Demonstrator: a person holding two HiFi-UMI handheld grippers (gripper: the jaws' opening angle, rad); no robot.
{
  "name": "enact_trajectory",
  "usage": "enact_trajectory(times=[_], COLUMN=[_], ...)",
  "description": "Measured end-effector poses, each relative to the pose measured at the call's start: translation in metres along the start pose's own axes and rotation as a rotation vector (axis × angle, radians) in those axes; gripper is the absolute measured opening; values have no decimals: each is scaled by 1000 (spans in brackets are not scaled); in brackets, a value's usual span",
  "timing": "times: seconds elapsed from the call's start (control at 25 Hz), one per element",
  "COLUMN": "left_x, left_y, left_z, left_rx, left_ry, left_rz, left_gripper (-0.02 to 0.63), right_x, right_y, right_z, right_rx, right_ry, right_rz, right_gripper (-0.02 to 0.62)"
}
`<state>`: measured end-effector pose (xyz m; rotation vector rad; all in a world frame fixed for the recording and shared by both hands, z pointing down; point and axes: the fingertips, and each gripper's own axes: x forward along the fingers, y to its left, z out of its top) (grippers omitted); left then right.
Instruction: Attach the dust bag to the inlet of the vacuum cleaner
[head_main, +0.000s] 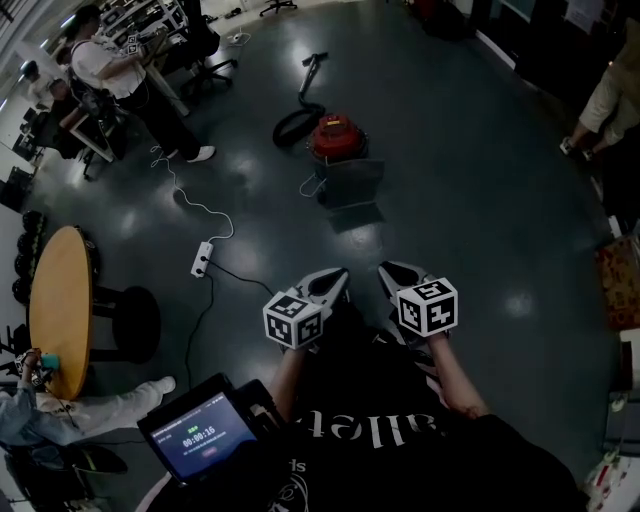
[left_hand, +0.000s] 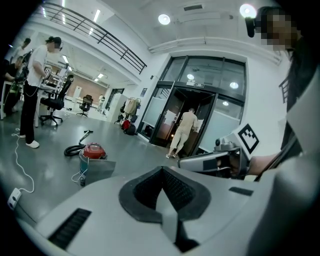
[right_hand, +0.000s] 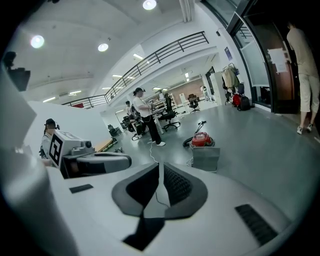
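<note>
In the head view, I see both tongs held close to the body, the left tongs (head_main: 333, 278) and the right tongs (head_main: 393, 270) side by side, and both well apart from the task's things. The red vacuum cleaner (head_main: 335, 137) stands far ahead on the dark floor (head_main: 470, 200), with its black hose (head_main: 293, 126) curled at its left. The grey dust bag (head_main: 351, 183) stands upright just in front of it. It seems to touch the machine, but from here I cannot tell whether its opening sits on the inlet or only leans near it. A white power strip (head_main: 202, 259) with its cable (head_main: 190, 200) lies on the floor to the left, between me and the machine. In the left gripper view, the left tongs are pressed together with nothing between them, and the dust bag (left_hand: 98, 170) is small and far away, in front of the vacuum cleaner (left_hand: 93, 149). In the right gripper view, the right tongs show only a thin slit and also hold nothing, and the dust bag (right_hand: 206, 158) again hides the inlet side. I think the main danger is my poor view: at this distance I could misjudge the joint. If the bag is loose, a careless push could tip it or crush its thin wall. The cable could also catch a foot on the way.
</note>
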<state>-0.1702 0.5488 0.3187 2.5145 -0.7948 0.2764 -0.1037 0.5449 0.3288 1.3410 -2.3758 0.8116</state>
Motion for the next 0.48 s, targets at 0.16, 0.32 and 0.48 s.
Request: enact_trajectory(times=[0.16, 0.32, 0.48], left_x=[-1, -5, -15], left_y=[7, 7, -12], left_z=[-1, -8, -18], left_rx=[-7, -9, 1], left_ry=[0, 13, 18], left_rz=[14, 19, 16], left_gripper=[6, 6, 6], right_x=[6, 5, -13], right_y=[1, 4, 11], right_z=[4, -2, -13], right_rx=[-8, -7, -10], right_ry=[4, 9, 8], right_rz=[9, 9, 2], right_gripper=[44, 44, 44])
